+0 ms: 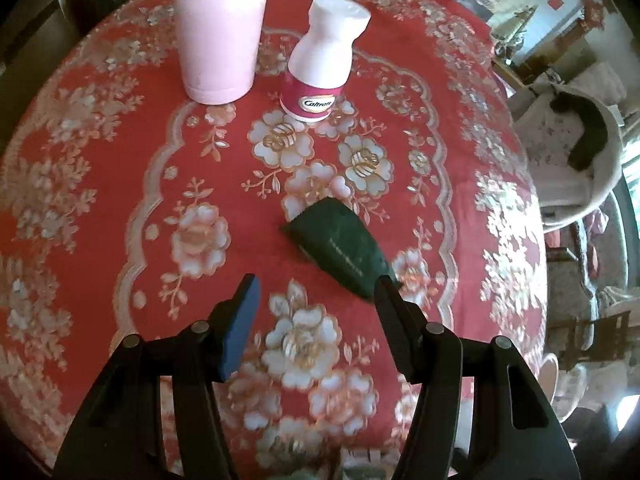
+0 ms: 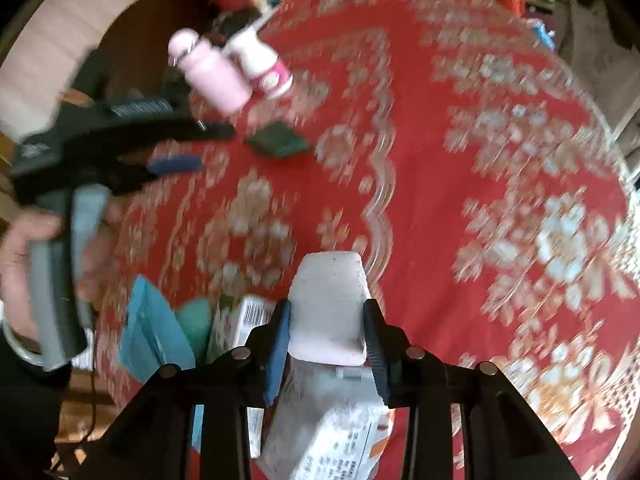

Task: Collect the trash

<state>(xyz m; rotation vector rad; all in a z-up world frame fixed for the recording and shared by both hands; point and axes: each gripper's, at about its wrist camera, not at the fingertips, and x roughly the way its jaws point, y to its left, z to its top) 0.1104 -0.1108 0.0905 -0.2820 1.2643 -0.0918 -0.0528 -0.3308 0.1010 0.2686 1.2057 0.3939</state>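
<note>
Left gripper (image 1: 316, 284) above red floral table (image 1: 120, 208), fingers spread wide, nothing between them. Dark green packet (image 1: 340, 250) flat on cloth just ahead; right-hand finger tip overlaps packet's near corner in view, contact or just above, can't tell. Packet sits to the right of the gap, not centred btwn fingers.

Right gripper (image 2: 326, 334) closed narrow on pale pink-white block (image 2: 328, 304), held by both side faces, lifted over table edge. Below it, a white printed carton (image 2: 332, 440), blue and teal items (image 2: 160, 336) and a barcoded box (image 2: 250, 316), prob. the trash pile, though container itself not visible. Right view blurred.

Handling guess for packet: thin, light, soft foil or paper type, likely crushes w/o harm, maybe a bit slick. Lying flat, so little height to pinch; best to shift gripper right, straddle the short width near the near end, press tips to cloth and close. Risk: sliding on cloth or fingers closing over the top.

Pink bottle (image 1: 222, 32) and white pill bottle (image 1: 320, 64) upright further back, well apart from packet; prob. not trash.
</note>
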